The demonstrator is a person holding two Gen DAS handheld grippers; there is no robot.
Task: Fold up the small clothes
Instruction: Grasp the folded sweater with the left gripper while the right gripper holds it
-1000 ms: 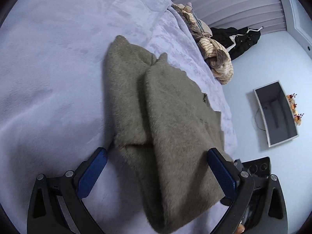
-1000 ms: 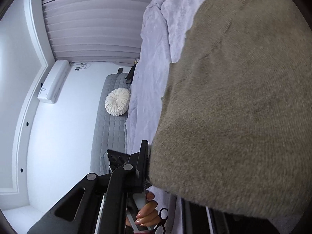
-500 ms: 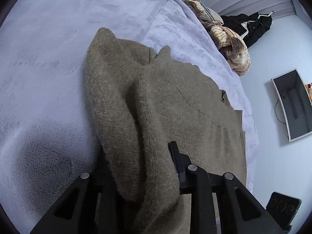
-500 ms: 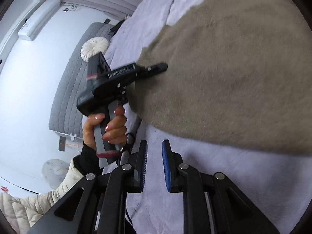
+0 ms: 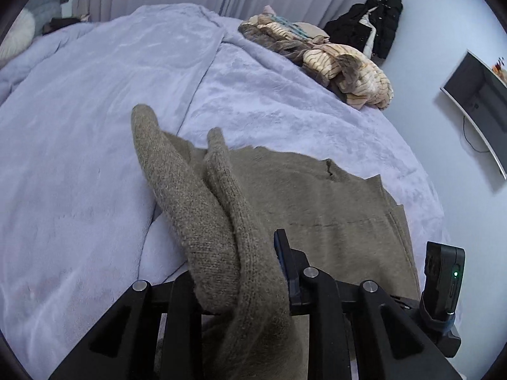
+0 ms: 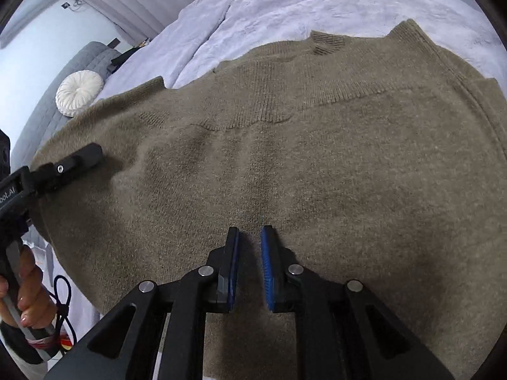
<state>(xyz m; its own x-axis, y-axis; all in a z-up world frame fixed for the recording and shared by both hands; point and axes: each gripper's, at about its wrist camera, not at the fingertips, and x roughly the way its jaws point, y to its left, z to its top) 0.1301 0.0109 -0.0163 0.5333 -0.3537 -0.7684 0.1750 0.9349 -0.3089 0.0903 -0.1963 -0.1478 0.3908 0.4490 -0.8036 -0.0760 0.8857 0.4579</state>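
Note:
An olive-brown knitted sweater [image 6: 317,158] lies spread on the lavender bed cover [image 6: 285,3]. My left gripper [image 5: 240,262] is shut on a bunched fold of the sweater [image 5: 202,209] at its left edge and lifts it off the bed cover [image 5: 79,158]; only the right blue pad shows. The left gripper also shows in the right wrist view [image 6: 76,161], at the sweater's left edge. My right gripper [image 6: 250,237] hovers over the sweater's lower middle, pads nearly together with a narrow gap, holding nothing.
A pile of striped and beige clothes [image 5: 332,60] lies at the bed's far right corner. A black jacket [image 5: 370,19] hangs beyond it. A monitor [image 5: 478,101] is on the right wall. A round white cushion [image 6: 79,93] sits on a grey sofa at left.
The left gripper closed on the sweater's fold and raised it. The right gripper let go of the sweater, shut, and swung over the sweater's lower middle.

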